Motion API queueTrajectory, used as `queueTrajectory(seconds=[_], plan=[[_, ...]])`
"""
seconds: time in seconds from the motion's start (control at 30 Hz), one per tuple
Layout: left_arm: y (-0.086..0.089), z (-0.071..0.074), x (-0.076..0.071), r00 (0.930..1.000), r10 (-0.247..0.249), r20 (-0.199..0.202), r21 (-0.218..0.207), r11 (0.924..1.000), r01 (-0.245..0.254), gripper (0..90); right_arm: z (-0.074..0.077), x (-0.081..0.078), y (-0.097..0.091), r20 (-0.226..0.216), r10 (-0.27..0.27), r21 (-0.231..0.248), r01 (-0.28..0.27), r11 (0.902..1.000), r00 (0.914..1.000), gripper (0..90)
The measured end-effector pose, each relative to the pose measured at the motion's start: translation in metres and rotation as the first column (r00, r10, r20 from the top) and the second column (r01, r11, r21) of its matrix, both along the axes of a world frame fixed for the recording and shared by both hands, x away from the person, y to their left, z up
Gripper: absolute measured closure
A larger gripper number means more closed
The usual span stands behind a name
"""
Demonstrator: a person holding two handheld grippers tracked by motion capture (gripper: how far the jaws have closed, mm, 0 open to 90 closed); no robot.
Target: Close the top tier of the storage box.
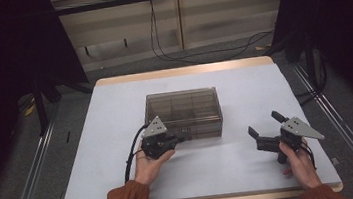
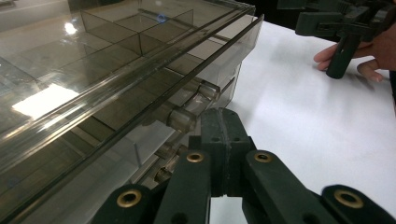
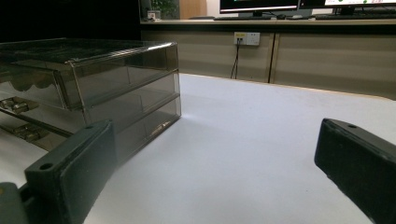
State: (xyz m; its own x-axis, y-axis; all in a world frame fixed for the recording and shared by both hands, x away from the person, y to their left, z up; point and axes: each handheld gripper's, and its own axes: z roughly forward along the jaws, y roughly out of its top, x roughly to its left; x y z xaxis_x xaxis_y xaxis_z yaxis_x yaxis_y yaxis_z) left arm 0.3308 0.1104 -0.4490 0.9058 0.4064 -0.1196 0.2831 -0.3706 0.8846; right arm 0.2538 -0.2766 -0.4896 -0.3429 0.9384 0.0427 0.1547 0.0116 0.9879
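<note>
Box [image 1: 184, 113] smoky, clear, unlabelled; left tongs [image 2: 223, 140] pressed together at its front; right tongs [image 1: 266, 128] spread.

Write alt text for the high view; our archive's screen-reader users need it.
A smoky clear plastic box sits mid-table; the left gripper, jaws shut, is at its front edge, while the right gripper rests open, apart from the box.

Dim room, grey floor [image 1: 31, 166], beige wall panels [image 1: 225, 18], cables [image 1: 157, 36], monitors [image 3: 261, 4]
</note>
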Motion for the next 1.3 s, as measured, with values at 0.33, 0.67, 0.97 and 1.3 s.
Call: queueTrajectory(seconds=[0.33, 0.67, 0.97, 1.3], plan=[[-0.0004, -0.0013, 0.0027, 0.9999, 0.013, -0.007, 0.005, 0.9999, -0.013, 90.0, -0.0002, -0.0008, -0.0006, 0.01, -0.006, 0.003, 0.006, 1.0, 0.9999, 0.0], [0.0013, -0.0017, 0.0058, 0.9999, 0.014, -0.004, 0.005, 0.9999, -0.014, 90.0, -0.0002, -0.0009, -0.0004, 0.01, -0.004, 0.002, 0.004, 1.0, 0.9999, 0.0], [0.001, -0.0029, 0.0066, 0.9997, 0.023, -0.007, -0.011, 0.9997, -0.023, 90.0, -0.0002, -0.0008, 0.0002, 0.011, -0.003, 0.007, 0.003, 1.0, 0.9999, 0.0], [0.0011, -0.0033, 0.0089, 0.9997, 0.025, -0.008, -0.011, 0.9996, -0.025, 90.0, -0.0003, -0.0006, -0.0004, 0.01, 0.003, -0.002, -0.003, 1.0, 0.9999, 0.0]])
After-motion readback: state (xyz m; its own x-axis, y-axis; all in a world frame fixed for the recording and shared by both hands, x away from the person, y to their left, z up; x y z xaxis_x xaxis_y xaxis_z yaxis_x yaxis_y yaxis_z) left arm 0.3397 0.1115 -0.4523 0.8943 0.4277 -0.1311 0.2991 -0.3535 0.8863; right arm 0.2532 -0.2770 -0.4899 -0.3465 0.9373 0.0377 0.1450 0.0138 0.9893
